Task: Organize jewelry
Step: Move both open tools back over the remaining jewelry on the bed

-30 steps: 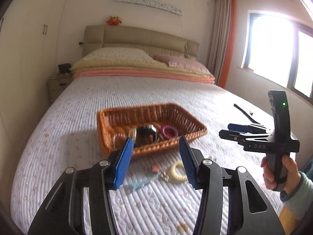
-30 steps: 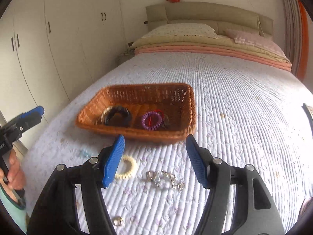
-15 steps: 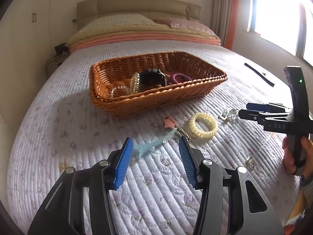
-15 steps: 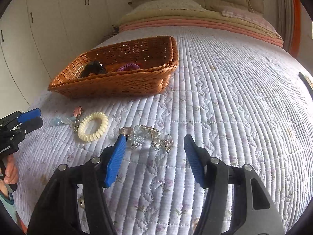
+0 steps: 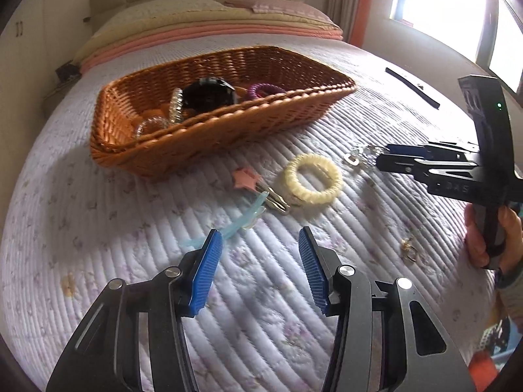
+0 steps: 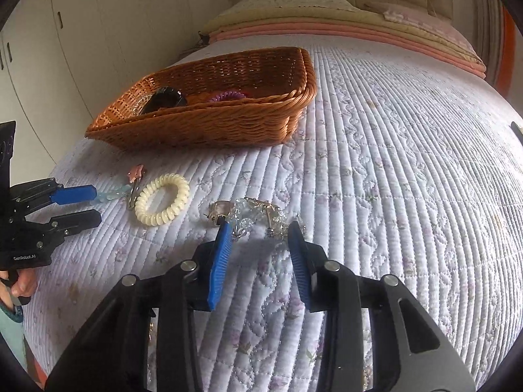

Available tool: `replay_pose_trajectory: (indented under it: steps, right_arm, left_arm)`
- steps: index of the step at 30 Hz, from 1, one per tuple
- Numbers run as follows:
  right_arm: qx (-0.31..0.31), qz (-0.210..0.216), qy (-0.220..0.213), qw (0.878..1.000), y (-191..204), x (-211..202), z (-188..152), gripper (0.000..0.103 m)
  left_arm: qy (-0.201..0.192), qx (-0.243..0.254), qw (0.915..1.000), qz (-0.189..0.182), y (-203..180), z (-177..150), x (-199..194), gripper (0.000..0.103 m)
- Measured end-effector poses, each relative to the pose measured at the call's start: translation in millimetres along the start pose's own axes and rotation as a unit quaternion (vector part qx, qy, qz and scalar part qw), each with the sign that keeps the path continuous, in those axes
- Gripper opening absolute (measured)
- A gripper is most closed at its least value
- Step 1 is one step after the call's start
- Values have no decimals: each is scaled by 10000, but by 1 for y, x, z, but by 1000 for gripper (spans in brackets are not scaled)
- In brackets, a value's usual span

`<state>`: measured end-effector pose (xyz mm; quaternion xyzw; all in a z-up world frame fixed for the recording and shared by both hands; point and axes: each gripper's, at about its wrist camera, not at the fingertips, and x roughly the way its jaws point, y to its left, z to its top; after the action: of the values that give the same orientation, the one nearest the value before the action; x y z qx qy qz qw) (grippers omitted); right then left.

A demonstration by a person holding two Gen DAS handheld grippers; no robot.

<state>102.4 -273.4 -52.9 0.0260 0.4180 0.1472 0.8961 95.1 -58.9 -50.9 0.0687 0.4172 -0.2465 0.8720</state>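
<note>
A wicker basket [image 5: 202, 137] [image 6: 228, 124] on the bed holds a black bangle [image 5: 209, 94], a purple coil tie [image 5: 261, 89] and clear rings. On the quilt in front lie a cream coil bracelet [image 5: 312, 178] [image 6: 162, 199], a pink star clip [image 5: 245, 178], a pale blue clip [image 5: 240, 220] and a crystal bracelet [image 6: 255, 215]. My left gripper [image 5: 260, 245] is open, low over the quilt, its left fingertip at the blue clip's end. My right gripper [image 6: 258, 232] is open, its tips right at the crystal bracelet.
A small gold ring [image 5: 408, 248] lies on the quilt at the right. A black strip [image 5: 412, 93] lies near the bed's far right edge. Pillows and folded blankets [image 6: 343, 29] are at the head. Wardrobe doors [image 6: 81, 32] stand left of the bed.
Both grippers have dropped lower and moved forward toward the loose jewelry. The right gripper's tips have reached the crystal bracelet; the left's have reached the blue clip. Both stay open.
</note>
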Motion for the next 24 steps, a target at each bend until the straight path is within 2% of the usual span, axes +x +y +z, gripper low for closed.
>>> replay_pose_trajectory:
  steps: [2,6,12,15,19,24]
  right_arm:
    - [-63,32,-6,10000,2,-1,-1,33]
    - [-67,39,-75,9999,1,-4,-1,33]
    - [-59,67,-66,9999,0,-5,-1,33]
    - [-73,58,-52,9999,1,-4,-1,33]
    - [84,161,-17,9998,-5,-2,-1,33]
    - [138,211,-21,9997,-7,-2,-1,33]
  left_arm:
    - [37,59,10000,58,-4,-2,1,47]
    - [17,216,9979,616,-1,1,5,47]
    - [148,590,9940,904,6,12,17,47]
    - [151,571,9949,818,11,14,19,47]
    - [132,594,9968,523,11,9,9,47]
    - [-47,354,9978,566,20,11,2,48]
